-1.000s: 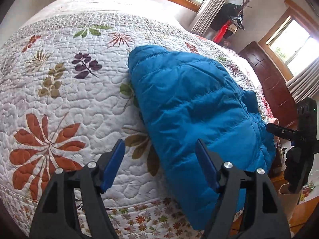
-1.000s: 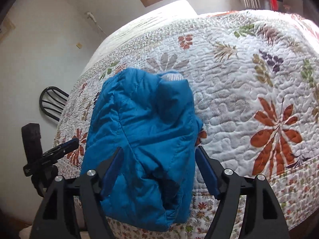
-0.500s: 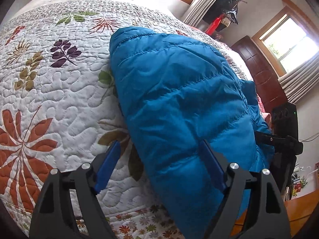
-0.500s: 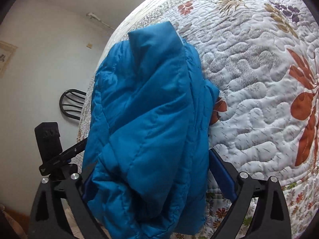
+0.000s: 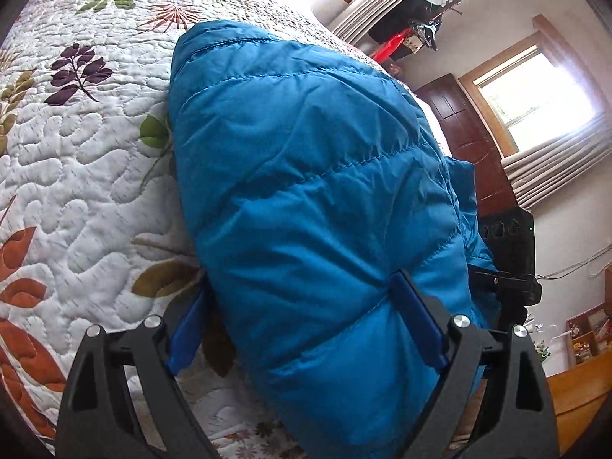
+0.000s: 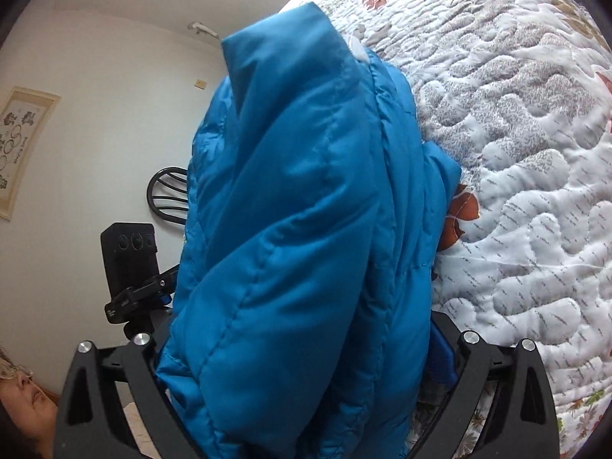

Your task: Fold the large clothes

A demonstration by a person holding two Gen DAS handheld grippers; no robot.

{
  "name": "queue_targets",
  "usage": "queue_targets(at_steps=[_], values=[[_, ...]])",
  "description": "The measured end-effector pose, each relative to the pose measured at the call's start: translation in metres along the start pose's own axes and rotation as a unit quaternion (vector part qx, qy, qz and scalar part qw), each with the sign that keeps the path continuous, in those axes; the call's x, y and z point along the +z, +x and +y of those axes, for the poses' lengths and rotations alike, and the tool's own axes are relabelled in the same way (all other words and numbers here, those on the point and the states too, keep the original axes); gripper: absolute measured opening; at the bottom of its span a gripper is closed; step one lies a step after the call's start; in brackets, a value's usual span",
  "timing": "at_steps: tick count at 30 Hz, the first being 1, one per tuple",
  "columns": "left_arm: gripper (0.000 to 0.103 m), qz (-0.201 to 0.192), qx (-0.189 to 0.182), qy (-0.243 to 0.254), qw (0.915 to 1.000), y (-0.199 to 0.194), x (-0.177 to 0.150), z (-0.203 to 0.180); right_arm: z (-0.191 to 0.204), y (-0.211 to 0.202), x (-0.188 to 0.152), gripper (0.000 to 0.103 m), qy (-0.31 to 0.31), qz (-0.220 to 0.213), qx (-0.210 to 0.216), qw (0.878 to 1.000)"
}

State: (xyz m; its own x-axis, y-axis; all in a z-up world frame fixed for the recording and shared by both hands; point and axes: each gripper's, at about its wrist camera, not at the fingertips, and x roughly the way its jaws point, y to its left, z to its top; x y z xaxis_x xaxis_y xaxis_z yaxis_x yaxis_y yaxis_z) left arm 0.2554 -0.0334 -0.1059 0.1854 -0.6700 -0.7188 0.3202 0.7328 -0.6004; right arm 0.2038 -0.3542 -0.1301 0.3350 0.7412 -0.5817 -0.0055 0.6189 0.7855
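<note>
A blue quilted puffer jacket (image 5: 306,176) lies folded in a thick bundle at the edge of a bed with a white floral quilt (image 5: 76,145). My left gripper (image 5: 302,321) is open, its blue fingers straddling the bundle's near end; the right pad presses the fabric. In the right wrist view the jacket (image 6: 306,229) fills the middle. My right gripper (image 6: 306,352) is open wide around the bundle's other end; its left finger is hidden behind fabric.
A black camera on a tripod (image 6: 130,260) stands beside the bed, also in the left wrist view (image 5: 508,252). A dark chair (image 6: 168,195) is by the wall. A wooden door (image 5: 470,141) and windows are behind. A person's face (image 6: 23,394) is at lower left.
Both grippers have moved forward onto the jacket, so its ends now sit between the open fingers. The jacket has bunched up a little at the right end.
</note>
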Motion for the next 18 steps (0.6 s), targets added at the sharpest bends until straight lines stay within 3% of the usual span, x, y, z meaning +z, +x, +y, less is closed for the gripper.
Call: queue_targets(at_steps=[3, 5, 10, 18], values=[[0.079, -0.007, -0.004, 0.006, 1.0000, 0.003, -0.002, -0.004, 0.002, 0.004, 0.000, 0.089, -0.012, -0.007, 0.009, 1.000], [0.069, -0.016, 0.001, 0.015, 0.9998, 0.001, -0.003, -0.008, 0.007, 0.004, -0.003, 0.076, -0.027, -0.016, 0.012, 0.999], [0.053, -0.040, -0.002, 0.027, 0.9988, -0.008, -0.006, -0.015, 0.036, 0.001, -0.011, 0.058, -0.090, -0.047, -0.009, 0.995], [0.048, -0.111, 0.012, 0.037, 0.9930, -0.050, -0.001, -0.021, 0.098, 0.017, 0.007, 0.052, -0.172, -0.062, -0.014, 0.983]])
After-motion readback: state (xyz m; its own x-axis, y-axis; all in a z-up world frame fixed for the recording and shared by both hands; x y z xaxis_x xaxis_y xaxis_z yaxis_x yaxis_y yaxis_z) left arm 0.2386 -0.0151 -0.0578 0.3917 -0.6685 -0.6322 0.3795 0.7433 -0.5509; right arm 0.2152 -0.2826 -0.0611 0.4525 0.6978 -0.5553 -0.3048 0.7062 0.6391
